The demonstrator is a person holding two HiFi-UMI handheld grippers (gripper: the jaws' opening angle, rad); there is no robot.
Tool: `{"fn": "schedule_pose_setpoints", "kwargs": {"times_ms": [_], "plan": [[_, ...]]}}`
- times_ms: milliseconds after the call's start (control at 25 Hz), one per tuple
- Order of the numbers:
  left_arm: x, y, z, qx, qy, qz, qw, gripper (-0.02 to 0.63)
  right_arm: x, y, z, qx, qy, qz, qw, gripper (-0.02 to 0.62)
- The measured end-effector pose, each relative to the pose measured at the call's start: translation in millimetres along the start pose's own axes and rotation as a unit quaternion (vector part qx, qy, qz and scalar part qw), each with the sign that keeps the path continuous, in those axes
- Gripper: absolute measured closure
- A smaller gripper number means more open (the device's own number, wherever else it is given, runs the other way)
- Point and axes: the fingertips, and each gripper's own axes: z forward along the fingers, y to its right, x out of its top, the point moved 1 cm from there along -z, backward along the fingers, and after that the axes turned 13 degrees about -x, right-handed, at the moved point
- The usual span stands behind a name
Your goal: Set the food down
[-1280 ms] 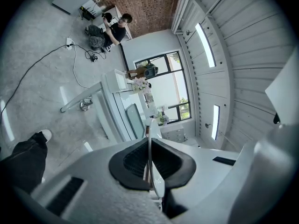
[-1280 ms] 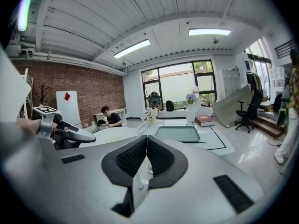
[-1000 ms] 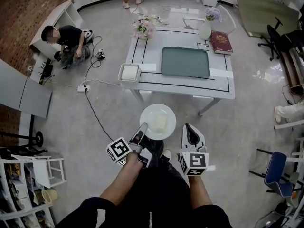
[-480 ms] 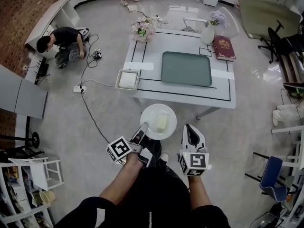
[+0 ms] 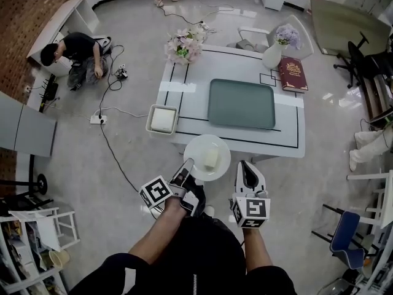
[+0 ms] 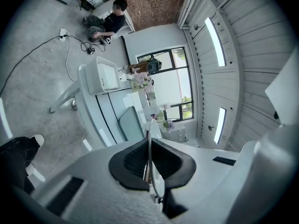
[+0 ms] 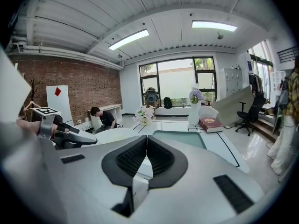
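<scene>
Head view: our left gripper (image 5: pixel 186 167) is clamped tight on the rim of the round white plate (image 5: pixel 198 147) bearing the pale yellow block of food (image 5: pixel 210 158), held in the air at the near edge of the white table (image 5: pixel 285 125). Our right gripper (image 5: pixel 244 166) is closed and empty. We judge the approach nearly finished; lowering and release are still to do.

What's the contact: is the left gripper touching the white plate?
Touching. The left gripper view shows the left gripper shut on the white plate, its rim pinched edge-on between the pads.
</scene>
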Motion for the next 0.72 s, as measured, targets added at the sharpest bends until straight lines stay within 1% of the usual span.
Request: {"fn": "schedule_pose_setpoints", "kwargs": {"times_ms": [400, 720], "plan": [[45, -12, 40, 0.002, -0.007, -0.007, 1.0000, 0.591, 21, -13, 53, -0.008, -0.009, -0.011, 1.000, 0.586], [69, -22, 67, 0.001, -0.026, -0.006, 0.9996, 0.591, 29, -11, 78, -0.032, -0.009, -0.012, 0.999, 0.586]]}}
